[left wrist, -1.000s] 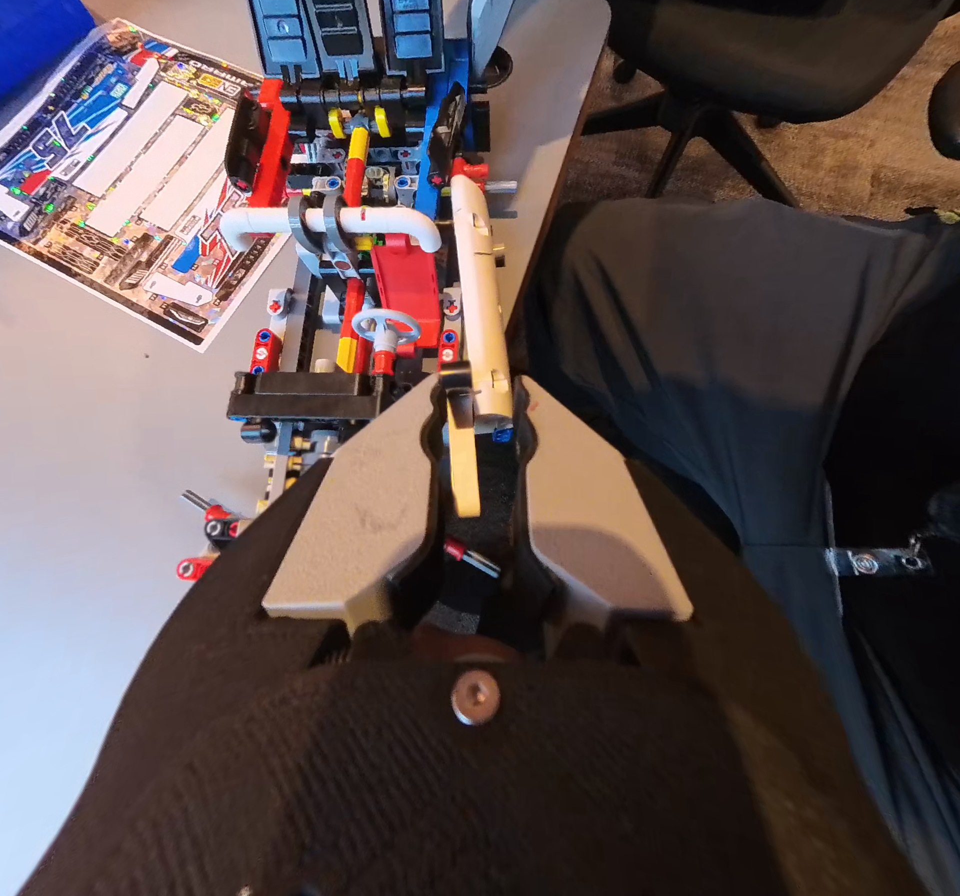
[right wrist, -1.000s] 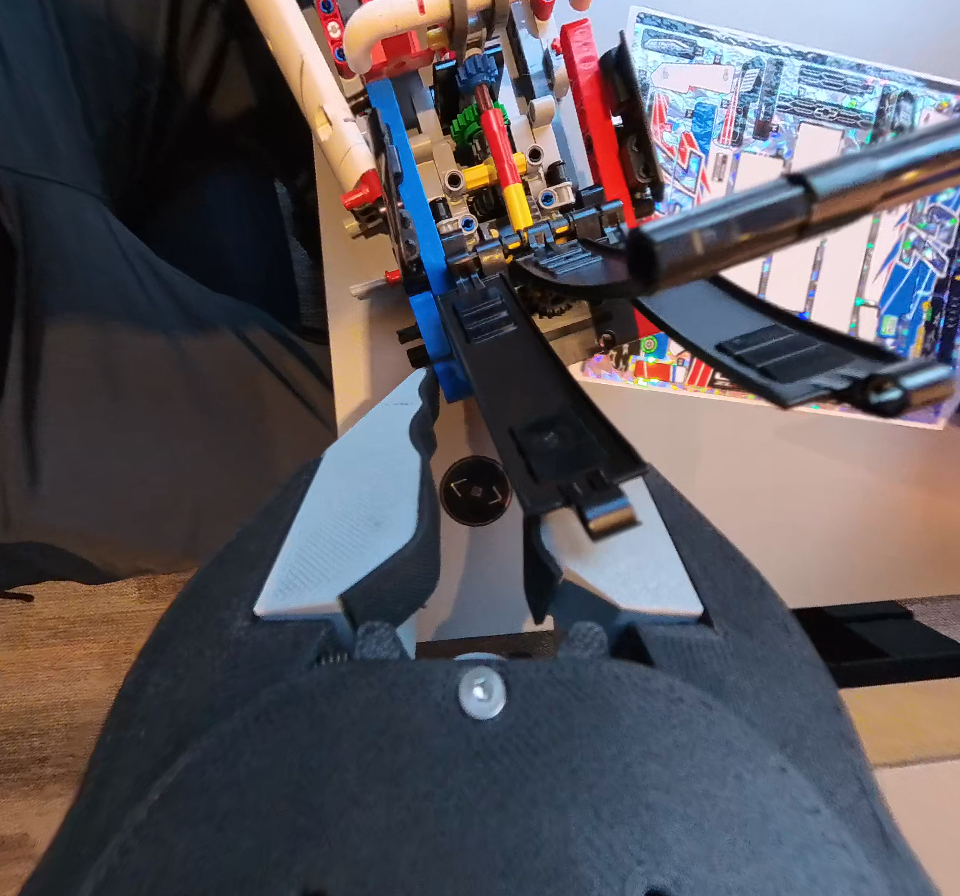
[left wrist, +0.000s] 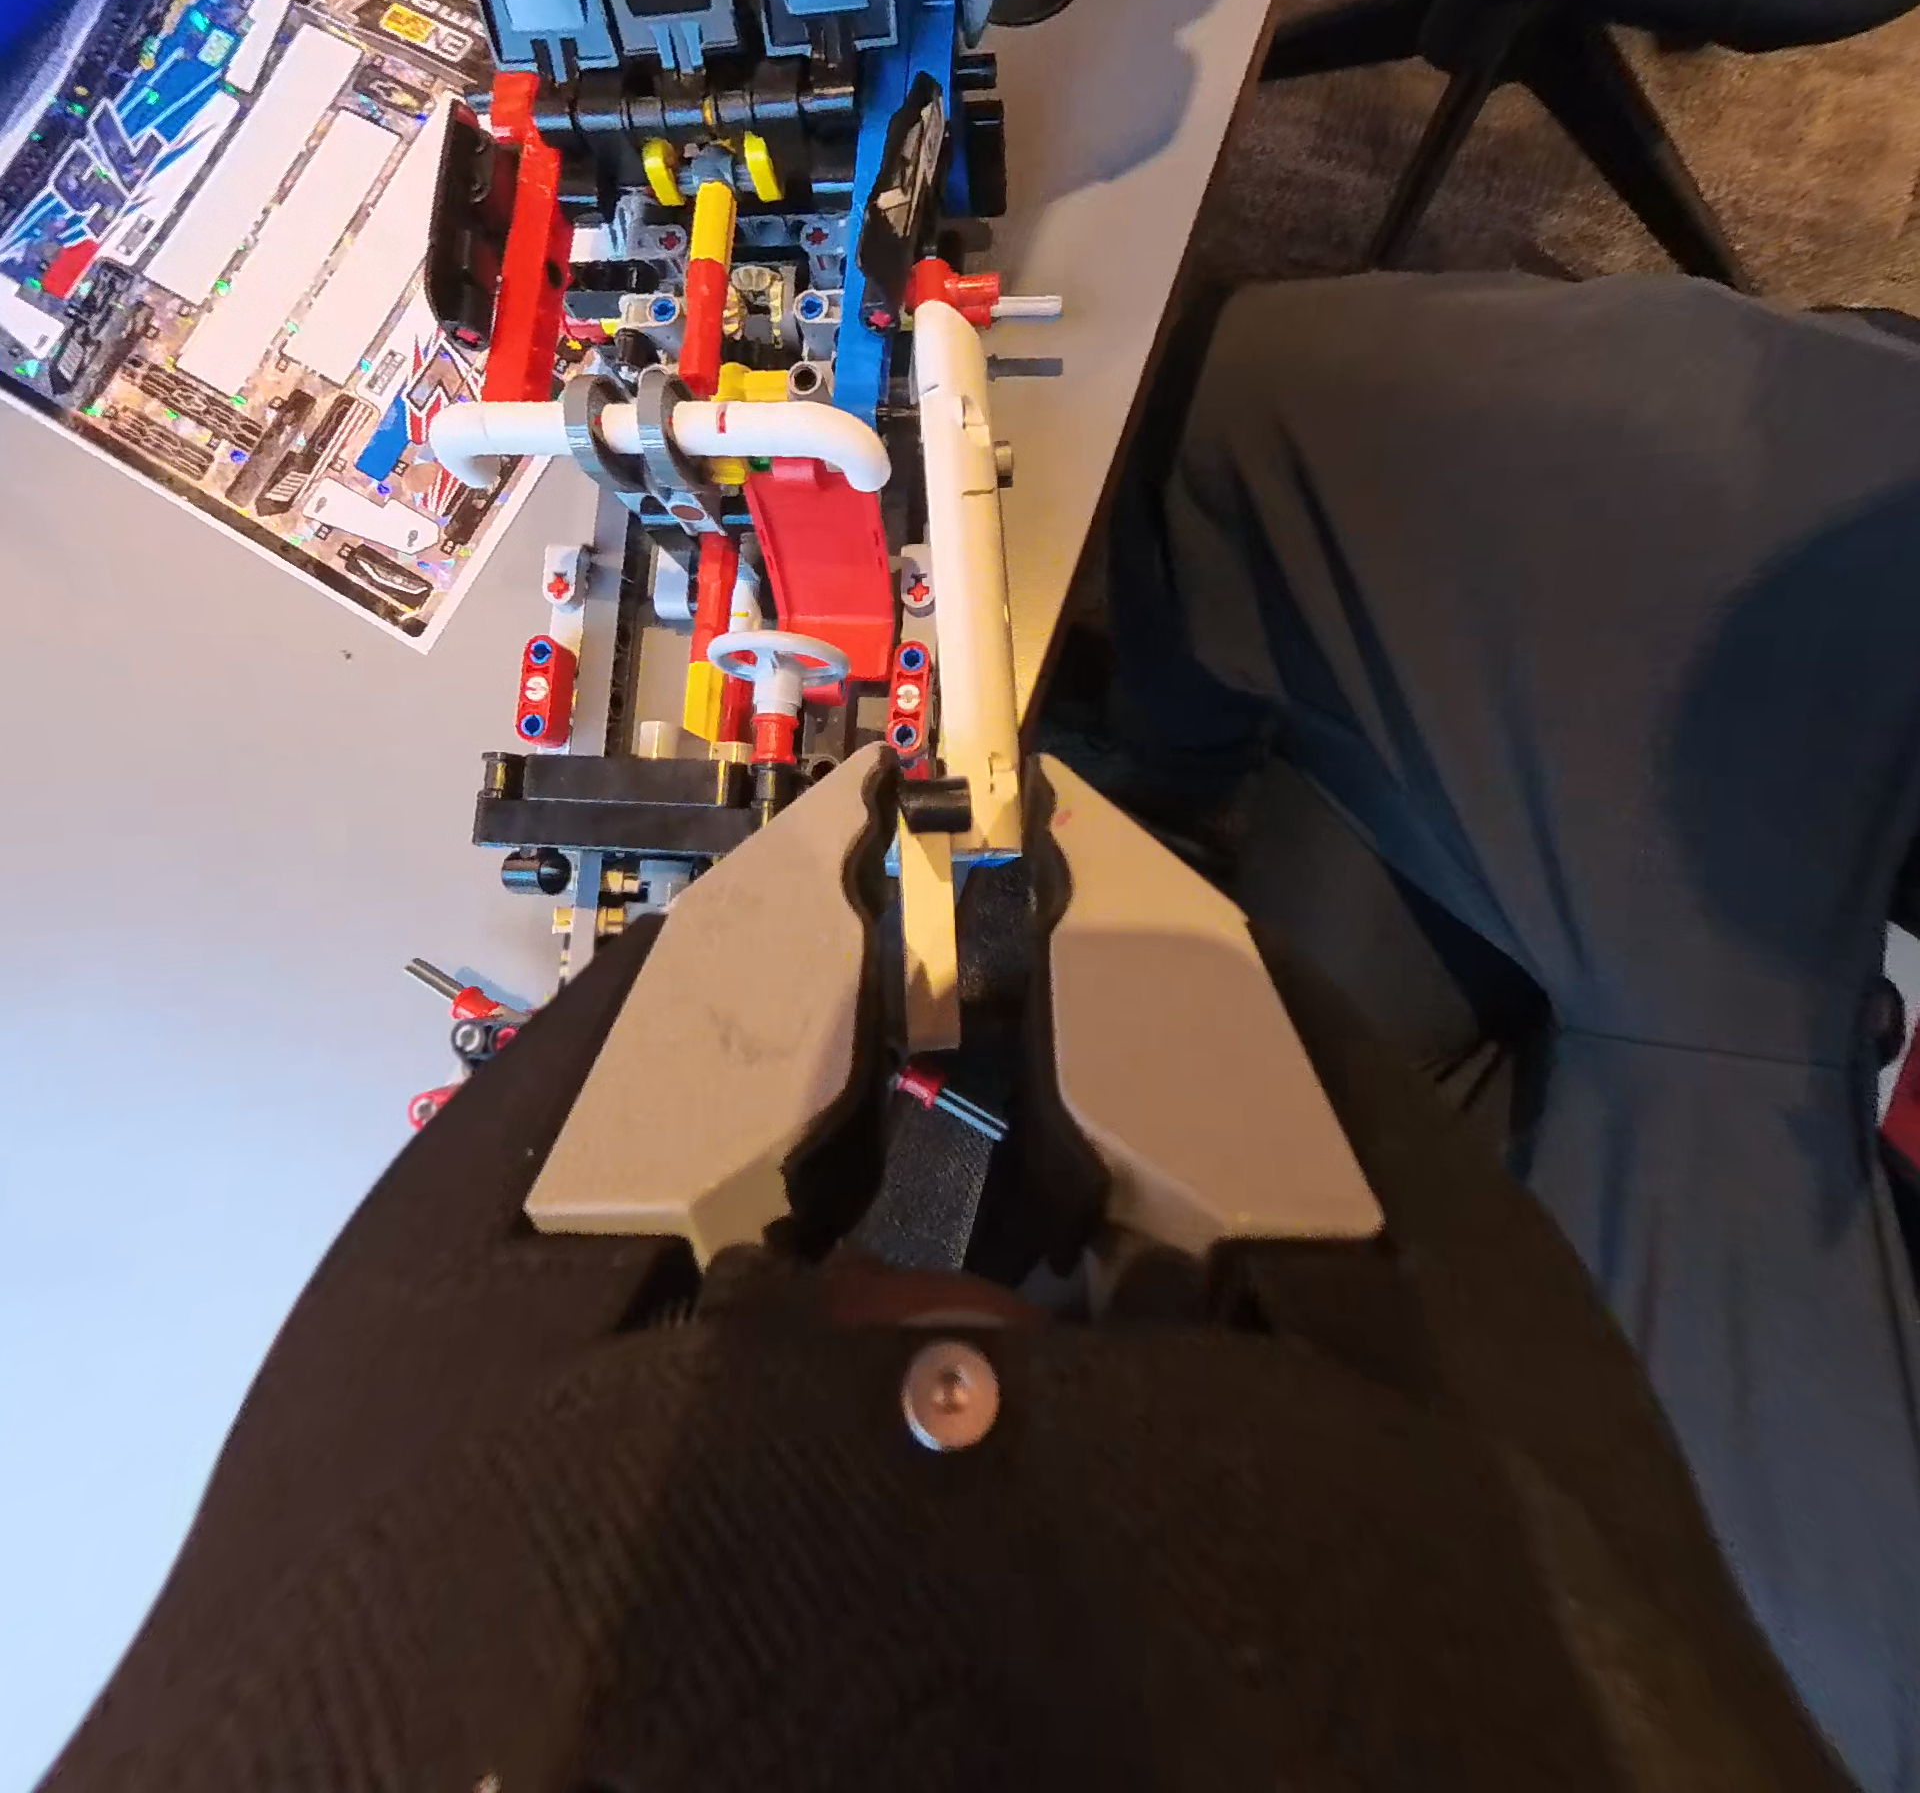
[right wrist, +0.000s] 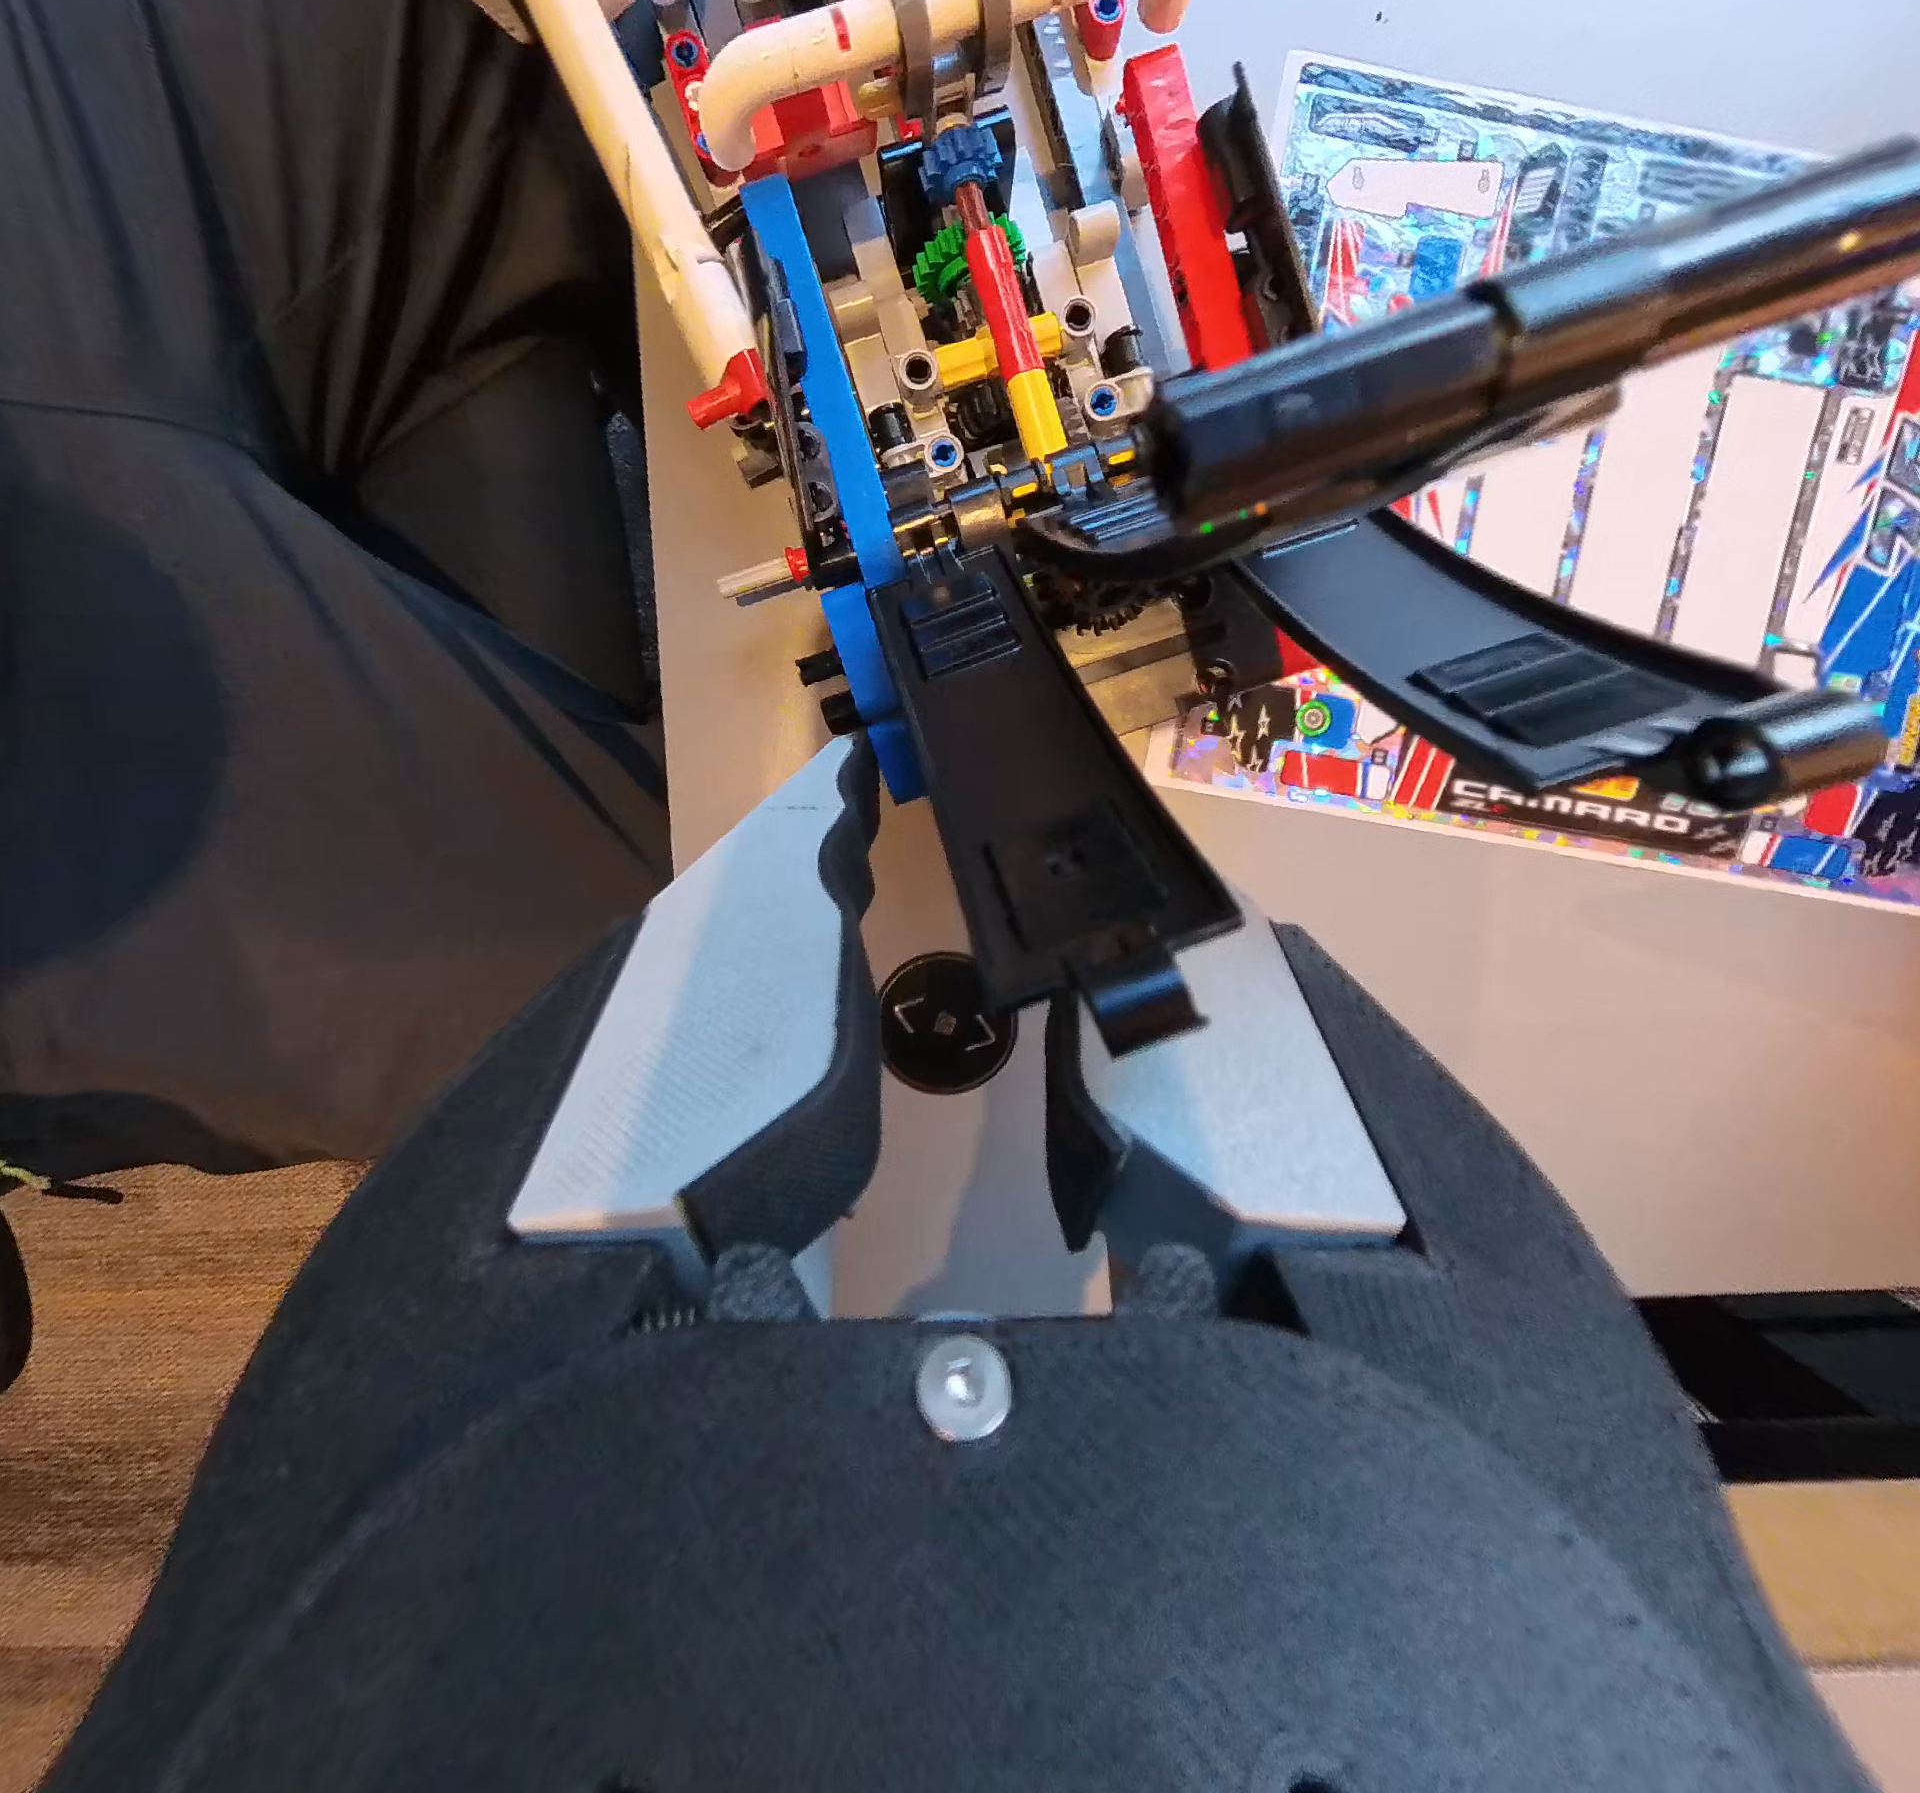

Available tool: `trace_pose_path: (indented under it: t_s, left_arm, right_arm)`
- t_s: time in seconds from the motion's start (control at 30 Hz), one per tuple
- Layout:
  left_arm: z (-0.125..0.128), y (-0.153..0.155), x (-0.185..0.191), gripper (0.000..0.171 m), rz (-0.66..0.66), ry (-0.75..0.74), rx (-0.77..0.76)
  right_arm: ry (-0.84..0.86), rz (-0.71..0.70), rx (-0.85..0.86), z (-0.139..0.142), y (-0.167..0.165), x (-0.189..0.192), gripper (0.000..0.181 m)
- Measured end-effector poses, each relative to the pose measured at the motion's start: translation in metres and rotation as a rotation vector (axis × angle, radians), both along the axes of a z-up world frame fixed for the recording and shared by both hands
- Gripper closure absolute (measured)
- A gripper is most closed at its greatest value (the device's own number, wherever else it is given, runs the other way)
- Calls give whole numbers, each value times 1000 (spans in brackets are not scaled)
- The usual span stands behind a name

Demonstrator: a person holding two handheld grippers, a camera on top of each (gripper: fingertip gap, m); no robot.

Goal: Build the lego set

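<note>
Lego car on table, left tool clamped on its white beam, right tool agape.

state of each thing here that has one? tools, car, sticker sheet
left tool: shut on white side beam
right tool: open, black curved panel between its fingers
lego car: partly built, on the table
sticker sheet: flat beside the car, several stickers gone
</note>
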State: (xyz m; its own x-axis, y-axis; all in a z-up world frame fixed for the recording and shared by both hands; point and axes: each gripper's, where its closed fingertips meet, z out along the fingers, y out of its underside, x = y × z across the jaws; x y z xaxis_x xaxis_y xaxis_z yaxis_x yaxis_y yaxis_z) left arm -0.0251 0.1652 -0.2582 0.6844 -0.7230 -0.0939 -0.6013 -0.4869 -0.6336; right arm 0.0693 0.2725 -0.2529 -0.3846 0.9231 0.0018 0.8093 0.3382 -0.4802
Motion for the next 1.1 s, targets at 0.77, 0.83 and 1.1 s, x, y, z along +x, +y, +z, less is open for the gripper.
trace_pose_path:
  t_s: [0.77, 0.83, 1.1]
  left_arm:
    - [0, 2, -16, 150, 46, 58, 30]
    - [0, 0, -18, 150, 58, 43, 27]
    - [23, 2, -14, 150, 43, 29, 61]
  right_arm:
    - [53, -30, -42, 1, 2, -14, 148]
    - [90, -34, -65, -1, 1, -20, 151]
    - [-8, -11, -15, -22, 1, -14, 149]
